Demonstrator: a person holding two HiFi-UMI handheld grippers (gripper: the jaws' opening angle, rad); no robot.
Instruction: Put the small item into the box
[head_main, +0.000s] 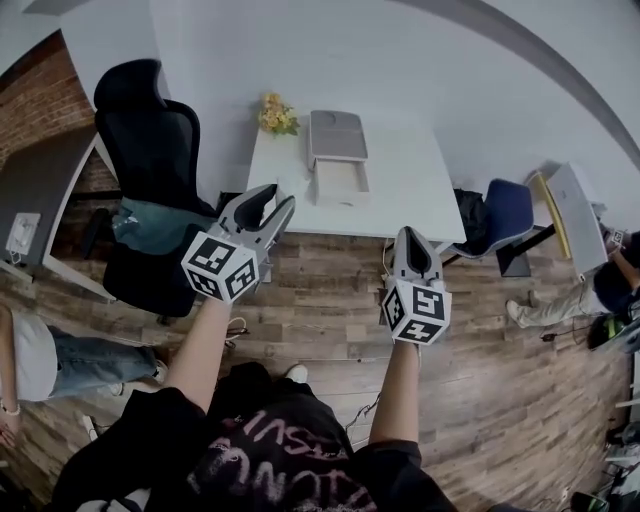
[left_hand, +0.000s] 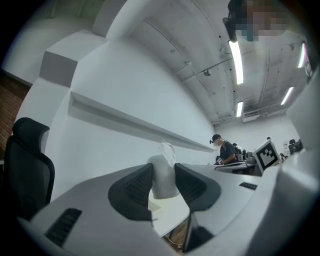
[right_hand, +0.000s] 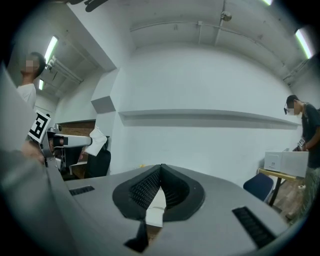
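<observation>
- Small white item (left_hand: 162, 176) — its flanks are covered by the pads (left_hand: 136, 186) of the left gripper (left_hand: 163, 170); its thin upper end is too blurred to identify.
- Box (head_main: 340, 197) — contents too small to tell from the head view.
- Right gripper (right_hand: 160, 170) — its closed jaws mask all but a pale sliver (right_hand: 156, 209); what that sliver belongs to cannot be told.
- Yellow object (head_main: 277, 115) — too small to name.

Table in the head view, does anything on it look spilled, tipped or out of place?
Nothing stands out. The open box sits upright on the white table, with the yellow flowers beside it near the far corner. Nothing looks spilled.
</observation>
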